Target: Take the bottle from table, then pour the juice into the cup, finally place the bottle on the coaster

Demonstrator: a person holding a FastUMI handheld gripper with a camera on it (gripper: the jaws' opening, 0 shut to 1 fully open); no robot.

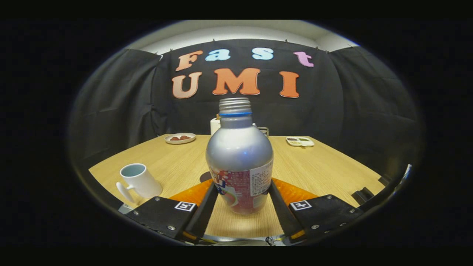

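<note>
A silver bottle (239, 155) with a red label, a blue neck ring and an open threaded mouth stands upright between my fingers. My gripper (242, 183) is shut on the bottle, one finger (204, 211) against each side of its lower body. Whether its base rests on the wooden table (317, 166) or hangs just above it, I cannot tell. A white mug (139, 181), the cup, stands to the left of the left finger with its handle toward me. A small dark patch (204, 176) shows on the table just behind the bottle's left side, perhaps the coaster.
At the table's far side lie a small plate of brown food (180, 138) on the left and a white compartment tray (300, 141) on the right. A white container (214, 125) and a small metal item (263, 130) stand behind the bottle.
</note>
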